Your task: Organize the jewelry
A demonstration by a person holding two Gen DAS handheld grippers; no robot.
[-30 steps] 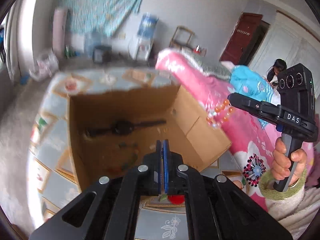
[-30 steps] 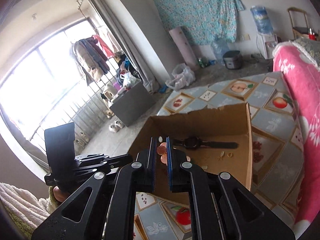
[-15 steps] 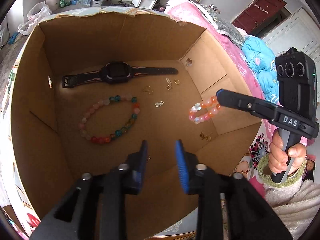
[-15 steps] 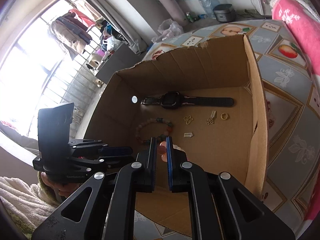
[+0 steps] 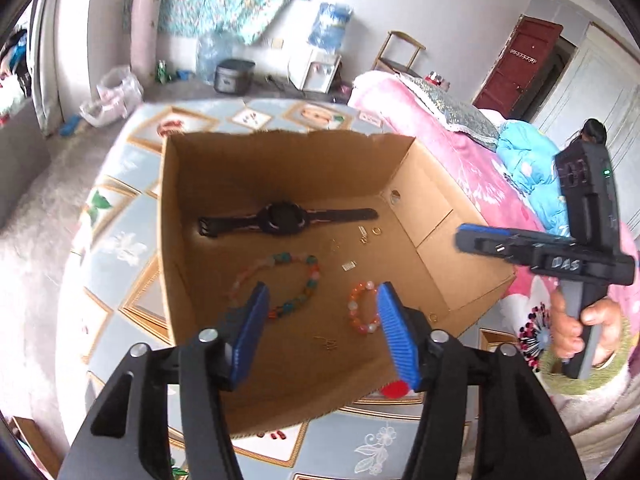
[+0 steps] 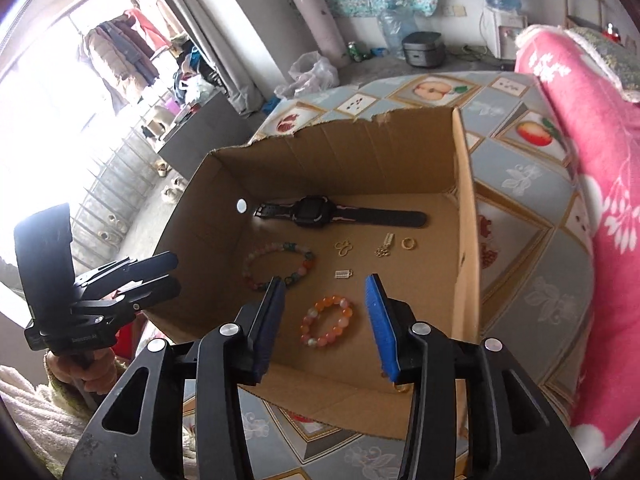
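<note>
My cardboard box (image 6: 466,216) sits open-topped on the bench (image 6: 532,272), whose cloth is printed with fruit tiles; a pink floral blanket (image 6: 600,200) lies along the bench's right side.

In my left hand, my left gripper (image 5: 320,320) hangs over the near edge of the box, angled down into it. Its fingers (image 5: 250,332) have just been spreading and now stand apart with nothing between the pads. My right gripper (image 6: 325,312) hangs over the near edge too; its fingers (image 6: 380,320) have just been parting as well and are released, and the orange bracelet (image 6: 328,322) lies free on the box floor below the gap, touched by neither pad. My right hand (image 5: 580,320) shows in the left view, wrapped round its handle outside the box's right wall.

At the far side of the box floor a black watch (image 6: 316,212) lies flat, strap stretched left to right. Nearer and to the left lies a multicoloured bead bracelet (image 6: 280,264); the orange bracelet is to its right and nearer. Between them and the watch are small gold pieces: a looped clasp (image 6: 344,247), a little chain piece (image 6: 386,245), a ring (image 6: 409,243) and a tiny silver bar (image 6: 343,273).
</note>
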